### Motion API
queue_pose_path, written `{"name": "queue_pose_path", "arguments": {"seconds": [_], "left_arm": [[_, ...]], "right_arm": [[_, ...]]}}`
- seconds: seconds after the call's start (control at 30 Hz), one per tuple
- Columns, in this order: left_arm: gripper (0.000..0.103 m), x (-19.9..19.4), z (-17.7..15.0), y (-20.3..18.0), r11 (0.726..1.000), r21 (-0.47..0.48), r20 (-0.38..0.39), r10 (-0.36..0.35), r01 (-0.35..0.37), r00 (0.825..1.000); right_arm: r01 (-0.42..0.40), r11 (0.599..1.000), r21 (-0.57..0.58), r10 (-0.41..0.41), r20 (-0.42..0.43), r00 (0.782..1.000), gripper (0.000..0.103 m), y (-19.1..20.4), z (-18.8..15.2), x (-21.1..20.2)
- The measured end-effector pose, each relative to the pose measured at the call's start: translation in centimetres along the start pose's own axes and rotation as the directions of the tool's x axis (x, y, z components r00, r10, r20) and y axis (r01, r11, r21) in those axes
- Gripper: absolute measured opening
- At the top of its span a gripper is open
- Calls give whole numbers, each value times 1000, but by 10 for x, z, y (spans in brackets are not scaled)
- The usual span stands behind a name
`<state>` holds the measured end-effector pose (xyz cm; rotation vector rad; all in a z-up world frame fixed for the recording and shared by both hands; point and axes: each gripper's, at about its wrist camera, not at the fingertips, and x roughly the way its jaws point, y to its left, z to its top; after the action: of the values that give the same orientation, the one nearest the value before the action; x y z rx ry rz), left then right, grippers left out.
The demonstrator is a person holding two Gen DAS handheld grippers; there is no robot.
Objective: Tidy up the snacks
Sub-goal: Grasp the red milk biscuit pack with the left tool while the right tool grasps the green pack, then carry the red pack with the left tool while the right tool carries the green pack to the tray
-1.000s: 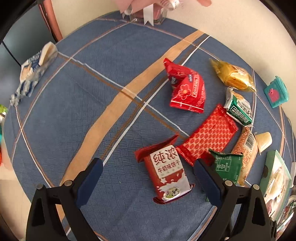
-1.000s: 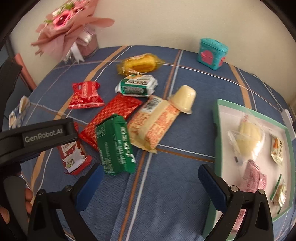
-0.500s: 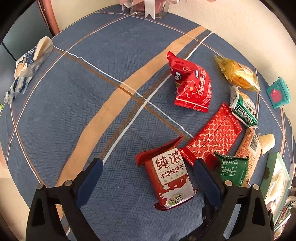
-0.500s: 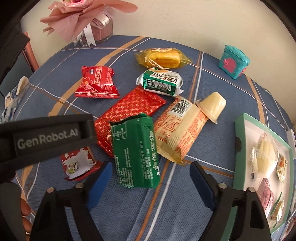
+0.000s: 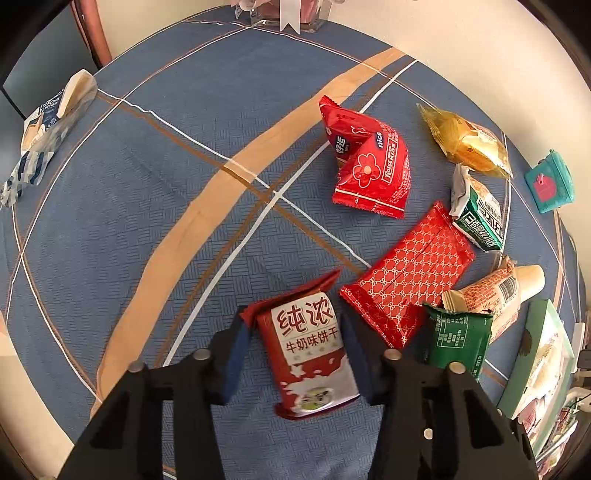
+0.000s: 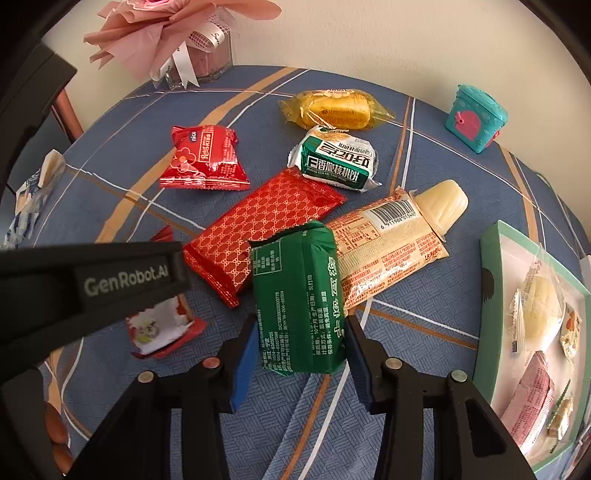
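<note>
Low in the left wrist view, my left tongs (image 5: 295, 354) are closing on the red-and-white milk biscuit packet (image 5: 308, 354), blue pads at both its long edges. Low in the right wrist view, my right tongs (image 6: 301, 343) are closing on the dark green foil snack packet (image 6: 299, 295), pads hard against its near end; whether they already press I cannot tell. Both packets lie on the blue checked tabletop (image 6: 406, 332).

At the right edge sits the green-rimmed tray (image 6: 487, 266) with several wrapped snacks inside. Just beyond the green packet, touching it, lie the red lattice-patterned flat packet (image 6: 258, 225) and the orange-and-cream long wrapper (image 6: 384, 247), a pale yellow jelly cup (image 6: 443, 203) at its far end. Further up lie the red flower-print pouch (image 6: 203, 158), the green-and-white walnut biscuit pack (image 6: 336, 162) and the clear-wrapped yellow cake (image 6: 332, 109). At the far edge stand a teal toy box (image 6: 474, 118), upper right, and a pink paper bouquet (image 6: 166, 29), upper left.
</note>
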<state>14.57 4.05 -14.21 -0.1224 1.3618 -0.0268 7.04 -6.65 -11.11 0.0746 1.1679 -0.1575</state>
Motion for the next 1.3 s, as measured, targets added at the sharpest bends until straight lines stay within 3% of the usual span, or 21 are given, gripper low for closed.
{"name": "queue_pose_path", "arguments": {"seconds": [0.53, 0.93, 1.3], "left_arm": [[41, -47, 14, 4, 999, -12, 85, -40, 41, 996], [41, -87, 7, 14, 998, -7, 178, -66, 68, 982], [41, -109, 1, 1, 996, 36, 241, -82, 76, 967]], "right_arm": [[-54, 999, 2, 54, 47, 997, 44, -2, 0, -32], [-80, 996, 25, 77, 99, 992, 44, -9, 3, -60], [-82, 993, 86, 69, 136, 988, 44, -32, 0, -74]]}}
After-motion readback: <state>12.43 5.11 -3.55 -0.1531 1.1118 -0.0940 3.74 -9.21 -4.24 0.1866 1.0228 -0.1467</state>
